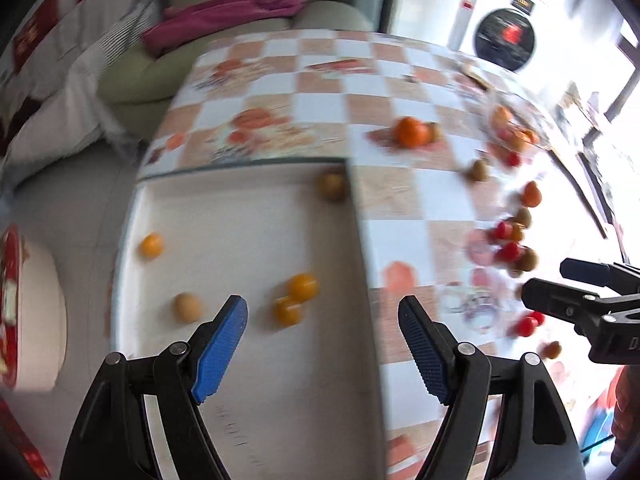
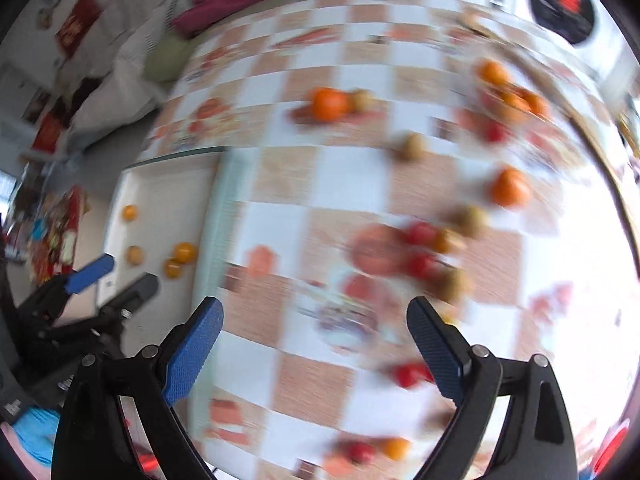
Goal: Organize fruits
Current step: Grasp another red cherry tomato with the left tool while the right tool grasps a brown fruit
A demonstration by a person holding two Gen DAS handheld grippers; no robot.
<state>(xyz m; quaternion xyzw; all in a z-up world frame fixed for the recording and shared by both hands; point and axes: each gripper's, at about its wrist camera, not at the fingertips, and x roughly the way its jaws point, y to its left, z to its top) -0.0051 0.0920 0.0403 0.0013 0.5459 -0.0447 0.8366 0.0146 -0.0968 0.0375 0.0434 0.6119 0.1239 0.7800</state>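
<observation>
A white tray [image 1: 240, 208] lies at the table's left end and holds several small yellow and brown fruits, among them two yellow ones [image 1: 298, 298] close together. My left gripper [image 1: 322, 320] is open and empty above the tray's near right part. More fruits lie loose on the checkered tablecloth: an orange [image 1: 410, 132], red cherry tomatoes [image 1: 506, 240] and brown longans [image 1: 478, 170]. My right gripper [image 2: 314, 328] is open and empty above the cloth, near a red tomato [image 2: 408, 374]. It also shows in the left wrist view [image 1: 556, 280]. Both views are blurred.
A clear bowl [image 1: 514, 128] with oranges stands at the far right of the table. A sofa with a magenta cloth [image 1: 224, 16] is behind the table. A white round stool [image 1: 36, 320] stands left of it. A washing machine [image 1: 506, 38] is at the back right.
</observation>
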